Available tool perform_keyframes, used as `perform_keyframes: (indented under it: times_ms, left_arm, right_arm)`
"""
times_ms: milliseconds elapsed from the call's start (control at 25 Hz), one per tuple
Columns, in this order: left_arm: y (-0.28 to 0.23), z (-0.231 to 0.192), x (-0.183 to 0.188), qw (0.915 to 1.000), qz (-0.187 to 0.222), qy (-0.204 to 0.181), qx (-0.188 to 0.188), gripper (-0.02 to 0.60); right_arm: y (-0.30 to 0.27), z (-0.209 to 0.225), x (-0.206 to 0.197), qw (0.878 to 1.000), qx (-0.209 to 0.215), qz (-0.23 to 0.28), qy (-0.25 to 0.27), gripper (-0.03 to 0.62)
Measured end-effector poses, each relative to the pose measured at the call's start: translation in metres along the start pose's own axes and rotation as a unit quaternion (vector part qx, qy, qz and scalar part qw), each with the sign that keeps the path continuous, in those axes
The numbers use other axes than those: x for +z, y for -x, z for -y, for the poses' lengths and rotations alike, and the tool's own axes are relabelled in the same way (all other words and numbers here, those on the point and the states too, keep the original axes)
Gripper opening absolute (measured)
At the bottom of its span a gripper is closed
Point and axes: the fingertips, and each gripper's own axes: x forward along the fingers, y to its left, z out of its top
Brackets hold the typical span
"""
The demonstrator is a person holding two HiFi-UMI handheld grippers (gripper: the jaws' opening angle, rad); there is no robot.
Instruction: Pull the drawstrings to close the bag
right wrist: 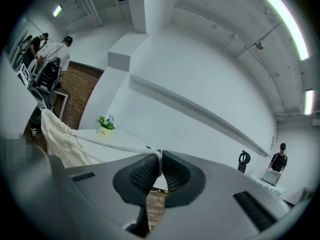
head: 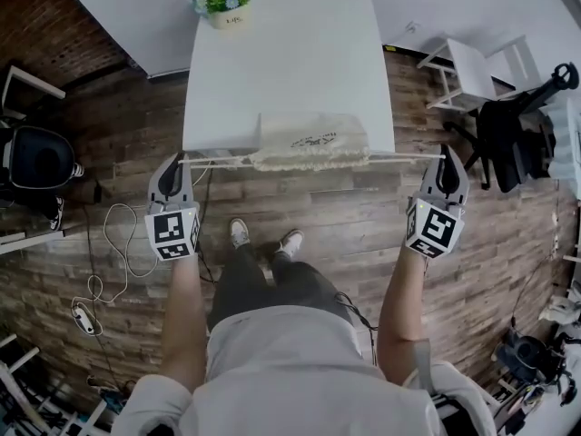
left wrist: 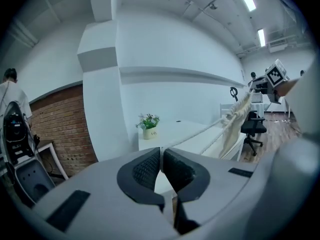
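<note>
The bag [head: 311, 141] was found at the near edge of the tabletop [head: 290, 53], its mouth gathered into a bunched ridge. It seemed to be hung from its cords. Whether its base rested on the tabletop could not be told.

The left drawstring [head: 218, 160] was stretched out level to the left of the bag and the right drawstring [head: 404, 157] to the right of it, both taut. The left claw [head: 172, 163] was held well out to the left of the bag and clamped shut on the end of the left drawstring. In the left gripper view the cord was seen nipped between the ribbed pads [left wrist: 145, 168]. The right claw [head: 447, 159] was held well out to the right of the bag, likewise clamped on the right drawstring, with the cord pinched between its pads [right wrist: 145, 174].

Both claws were set level with the bag's mouth and opposite each other, probably so the pull ran straight along the channel and puckered the fabric evenly. The cords were likely gripped at their ends to give the most travel.

The mouth was judged mostly cinched, with little pull left. A potted plant [head: 225, 3] was noted beyond the bag, well apart and out of the way.
</note>
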Motion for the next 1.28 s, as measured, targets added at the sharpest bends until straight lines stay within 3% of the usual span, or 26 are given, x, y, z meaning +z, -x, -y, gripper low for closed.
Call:
perform_keyframes:
  times_ms: [560, 800, 1120, 1280]
  left_arm:
    - [0.04, -0.052, 0.102, 0.9952, 0.092, -0.031, 0.013, 0.023]
    - [0.048, -0.072, 0.124, 0.9923, 0.118, -0.032, 0.021, 0.023]
    - [0.046, -0.077, 0.138, 0.9903, 0.129, -0.051, 0.002, 0.018]
    - [0.039, -0.081, 0.149, 0.9896, 0.141, -0.027, -0.006, 0.018]
  right_arm:
    - [0.039, 0.021, 0.078, 0.998, -0.028, 0.052, -0.014, 0.04]
    - [0.044, 0.018, 0.097, 0.997, -0.033, 0.066, -0.013, 0.04]
    - [0.056, 0.033, 0.103, 0.997, -0.053, 0.057, -0.007, 0.04]
    - [0.054, 0.042, 0.109, 0.996, -0.064, 0.059, -0.008, 0.04]
